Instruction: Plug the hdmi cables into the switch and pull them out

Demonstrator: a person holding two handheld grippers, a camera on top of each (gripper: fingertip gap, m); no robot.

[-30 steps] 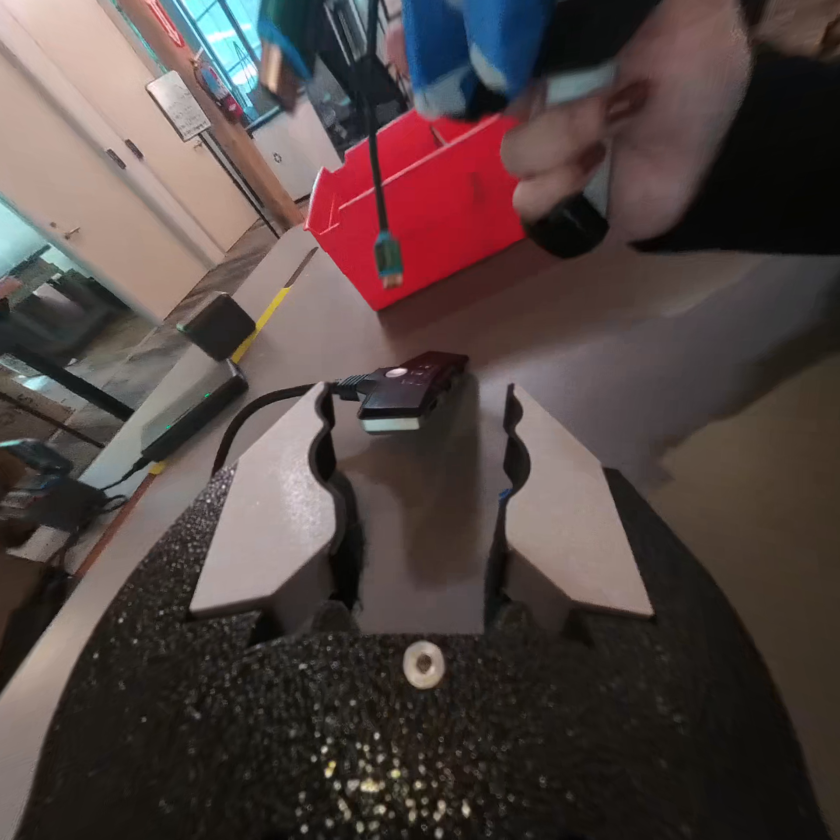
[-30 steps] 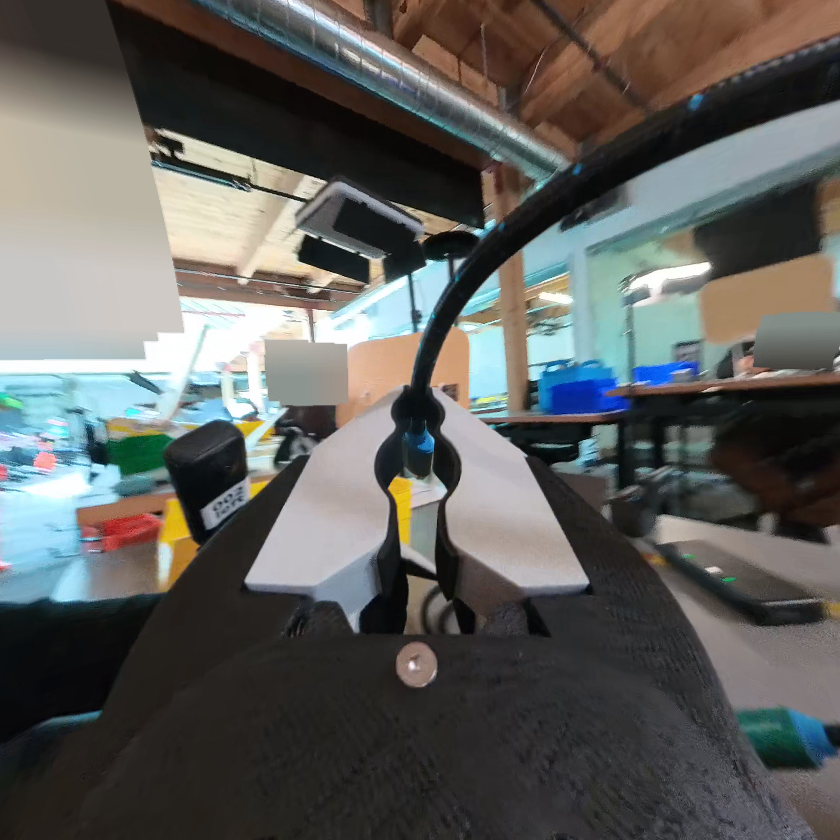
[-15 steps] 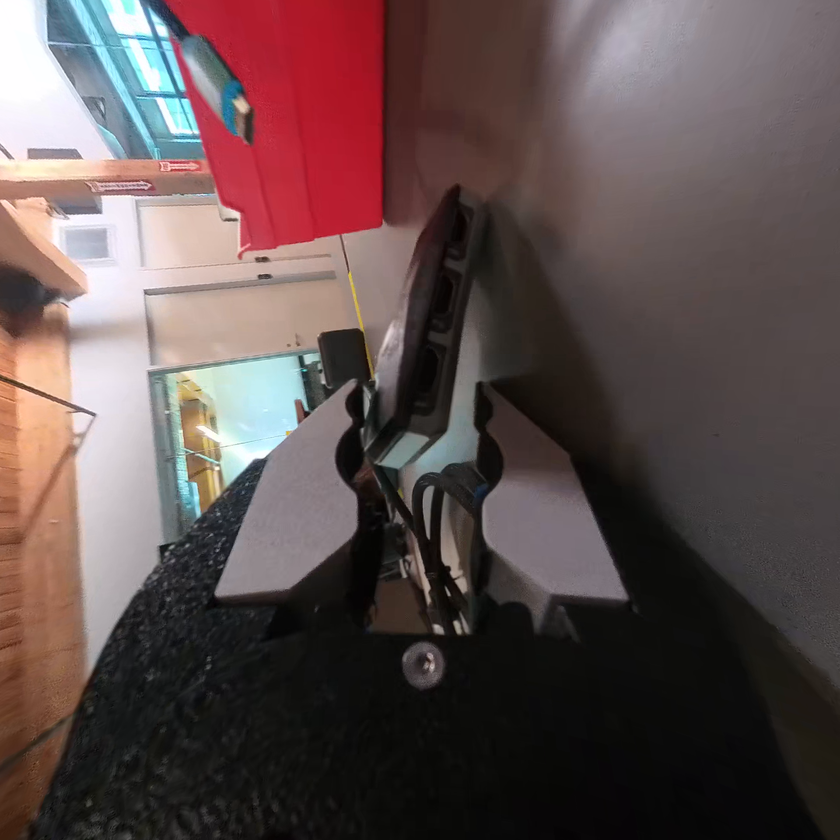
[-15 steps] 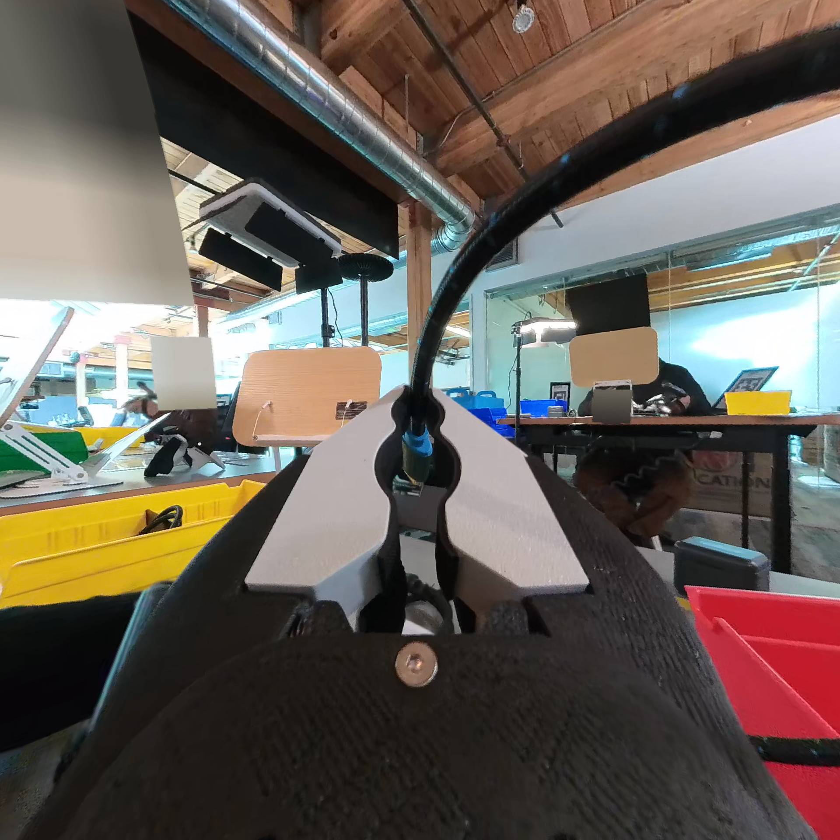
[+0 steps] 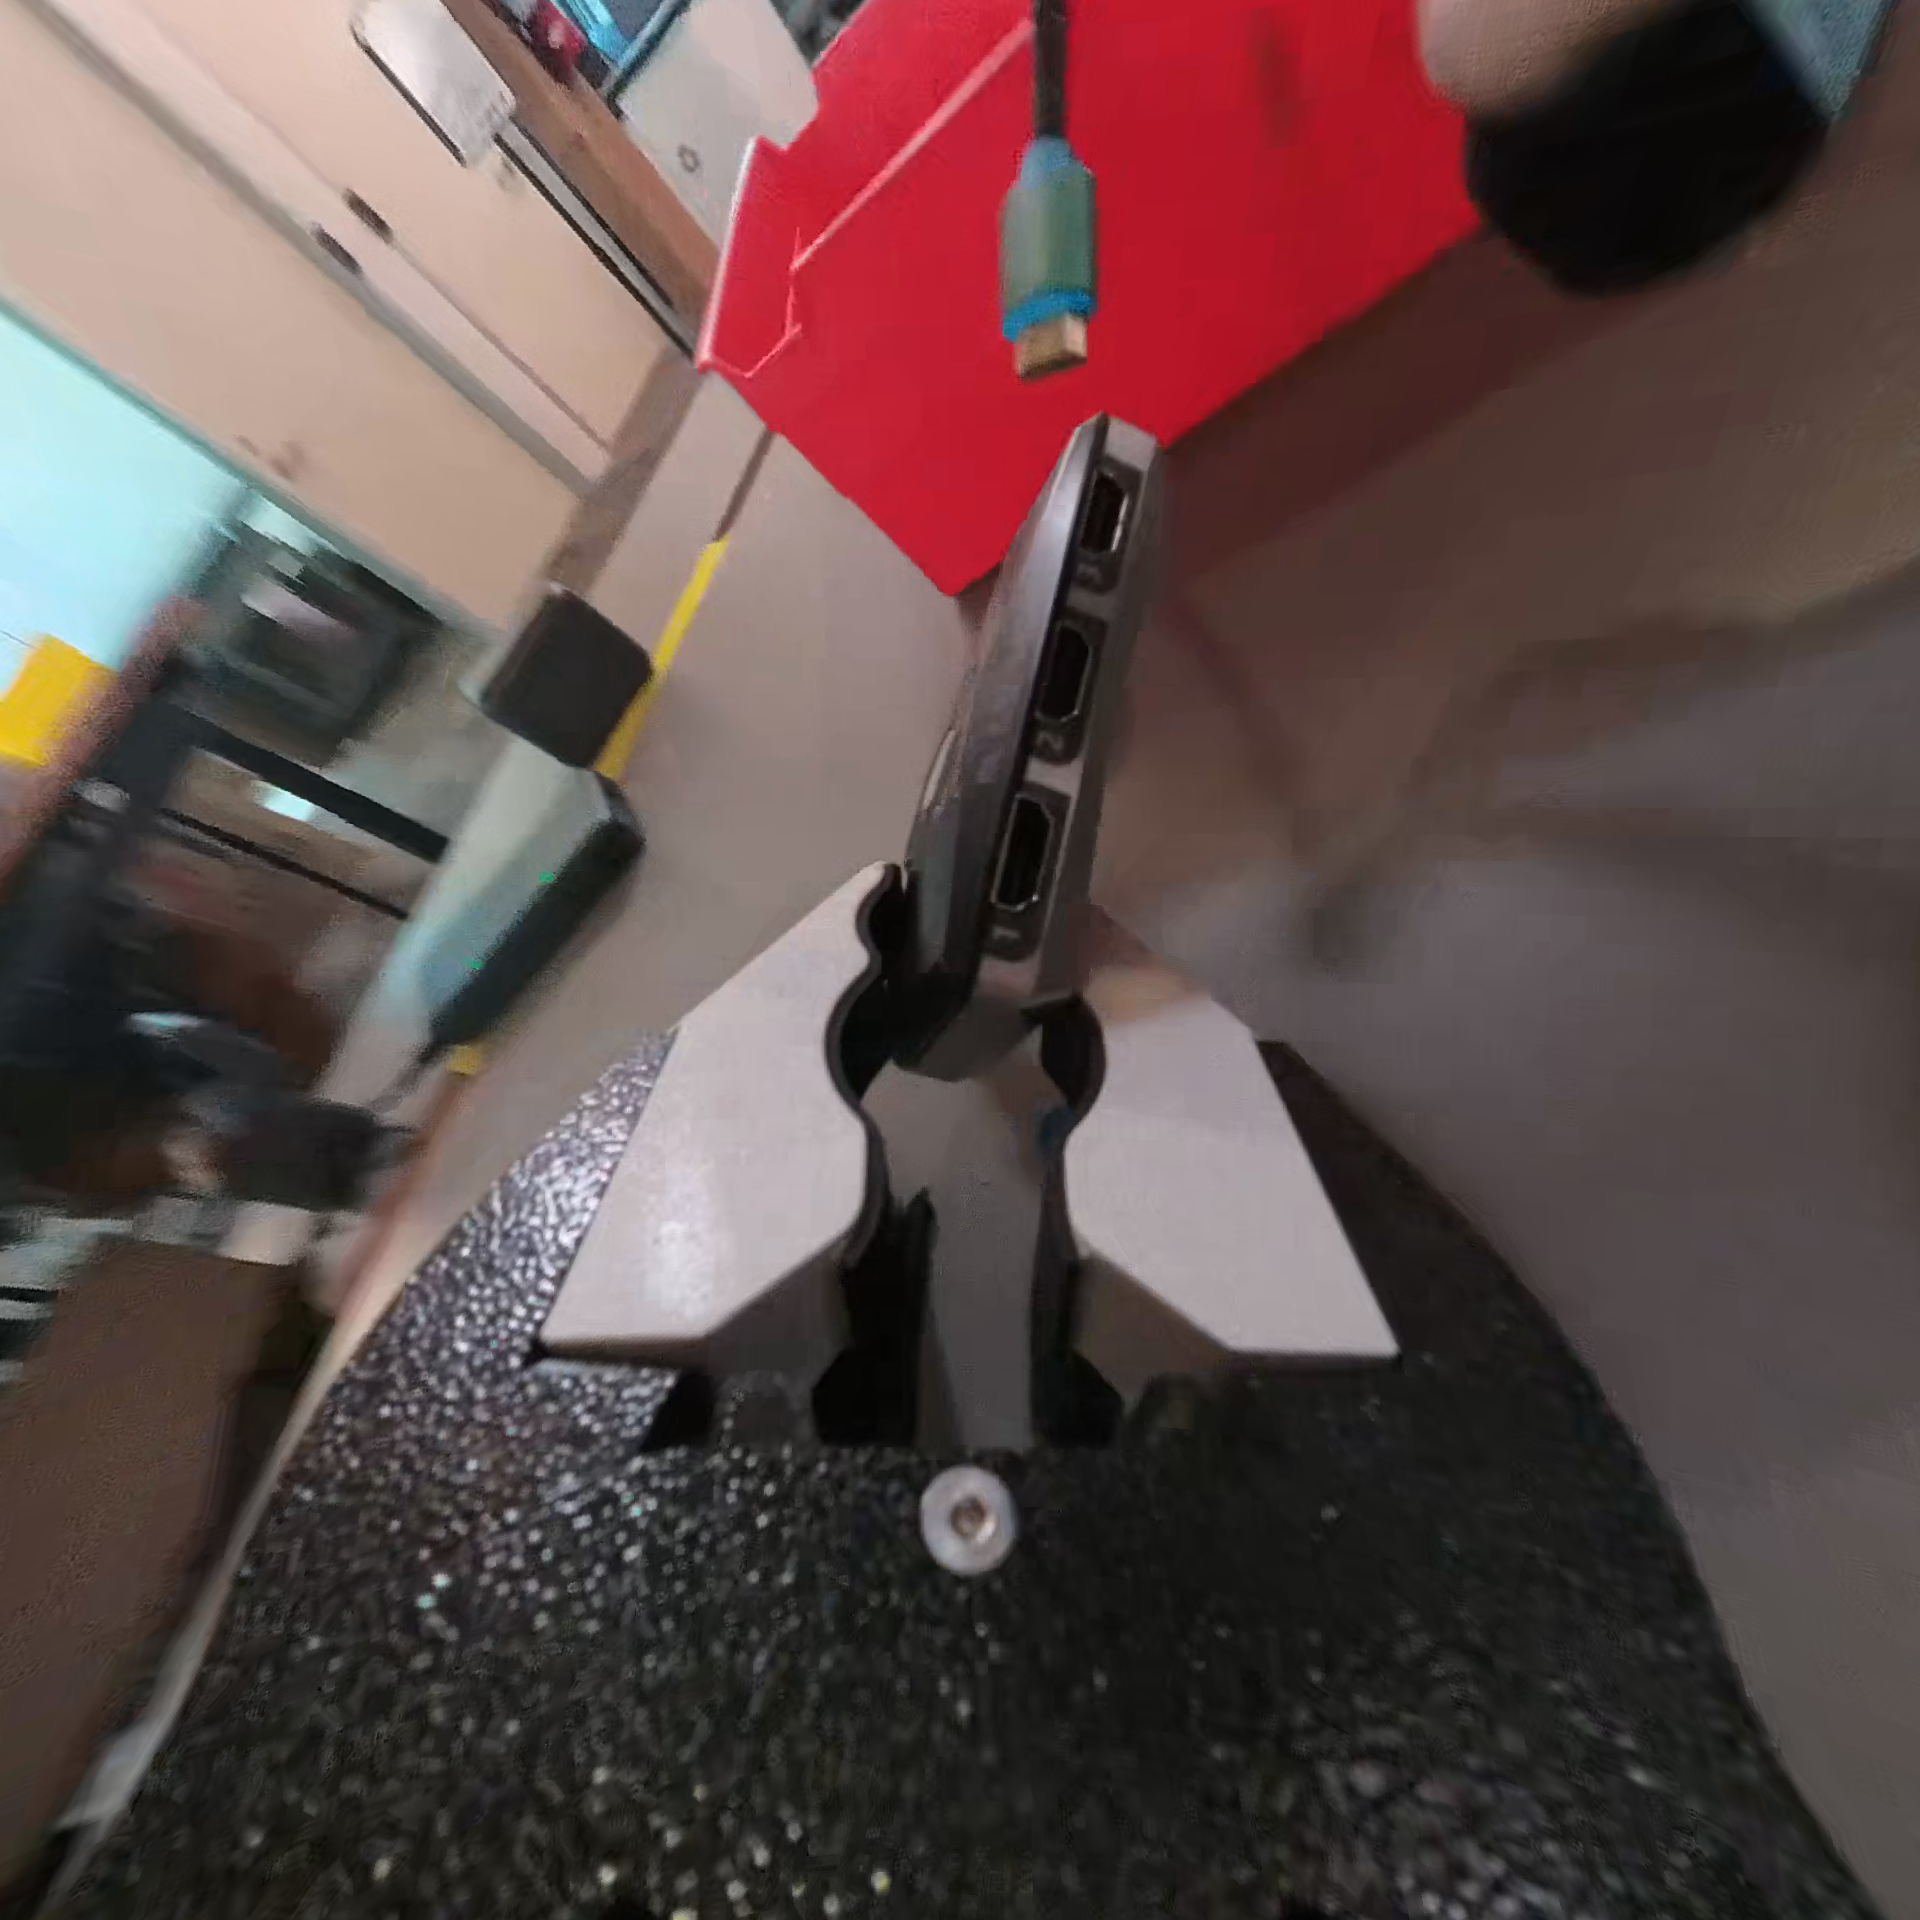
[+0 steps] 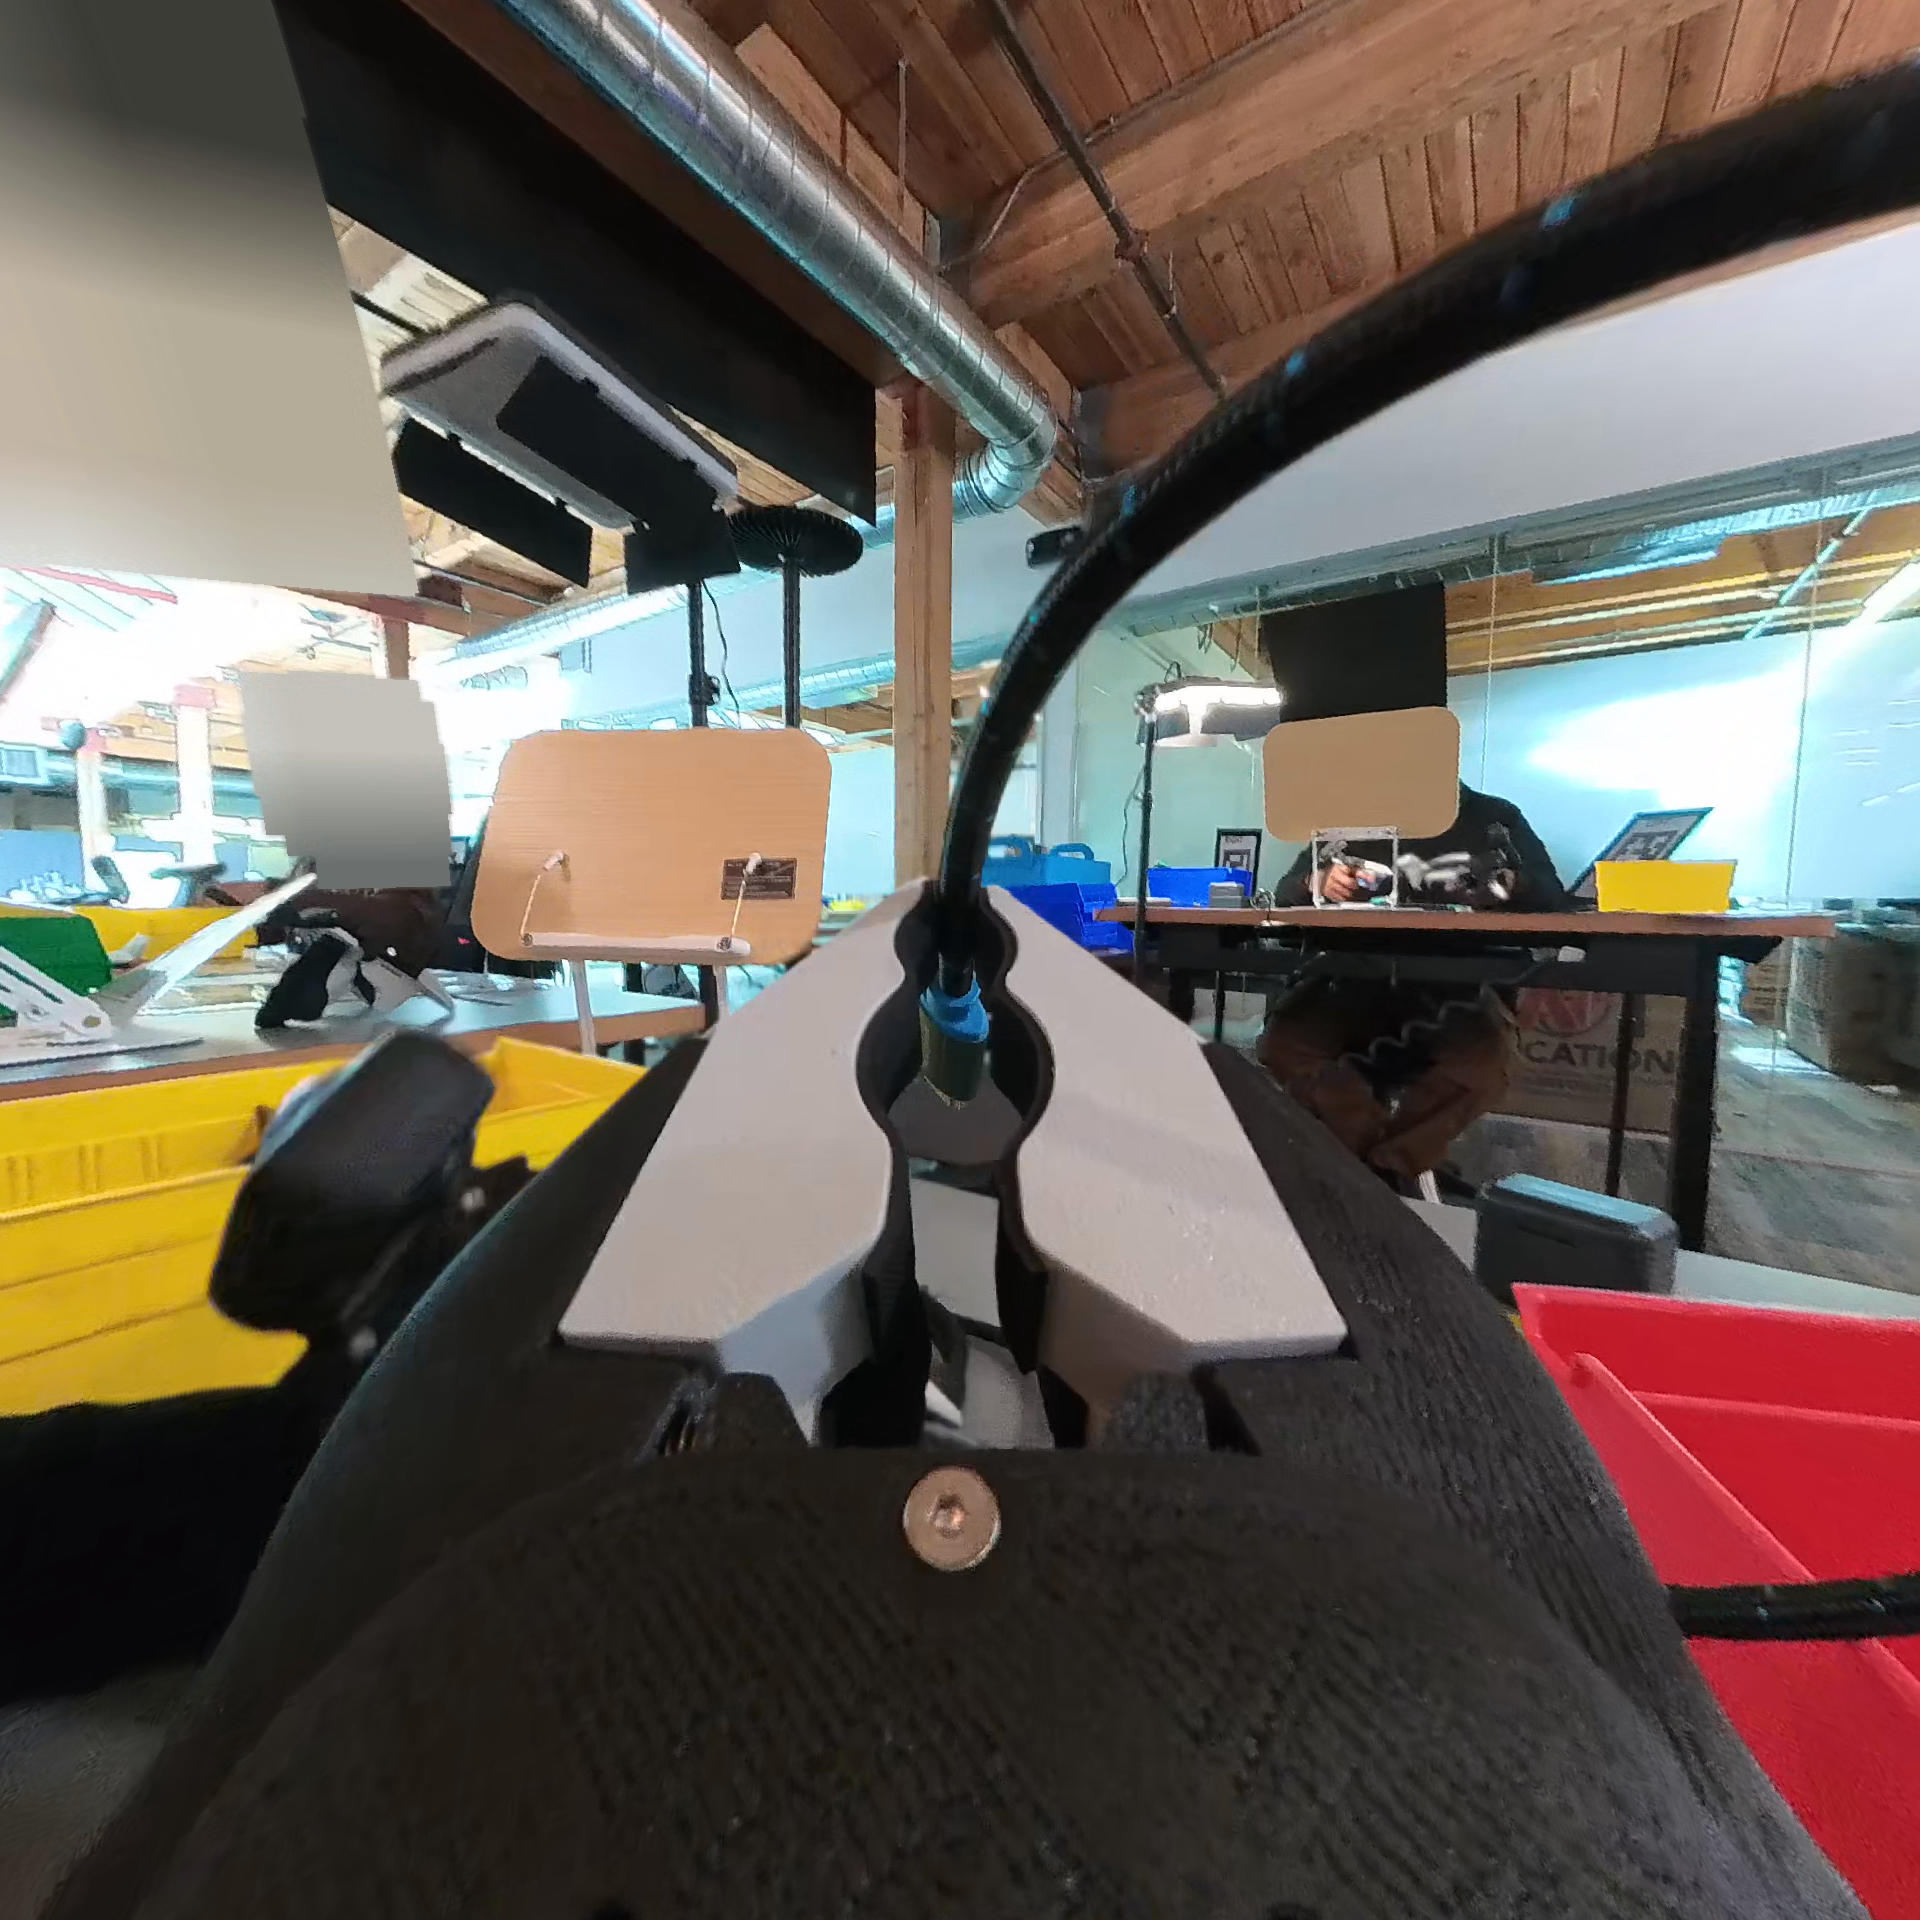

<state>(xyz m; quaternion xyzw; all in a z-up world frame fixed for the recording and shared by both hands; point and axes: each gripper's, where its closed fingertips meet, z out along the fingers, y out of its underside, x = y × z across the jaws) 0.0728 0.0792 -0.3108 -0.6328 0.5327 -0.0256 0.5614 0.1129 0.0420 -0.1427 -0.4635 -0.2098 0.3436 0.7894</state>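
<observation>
Your left gripper (image 5: 977,997) pinches only the switch's (image 5: 1039,748) near end on edge above the table (image 5: 1558,1039), the right (image 6: 961,935) clamps the cable (image 6: 1049,582) with its plug (image 5: 1047,260) dangling over the ports — push off-axis and the switch may twist loose.

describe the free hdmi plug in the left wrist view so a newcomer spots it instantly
Find the big red bin at the top. A black cable hangs in front of it, ending in the plug: grey-green body, blue band, gold tip, pointing down above the upright switch pinched in the left gripper.
</observation>
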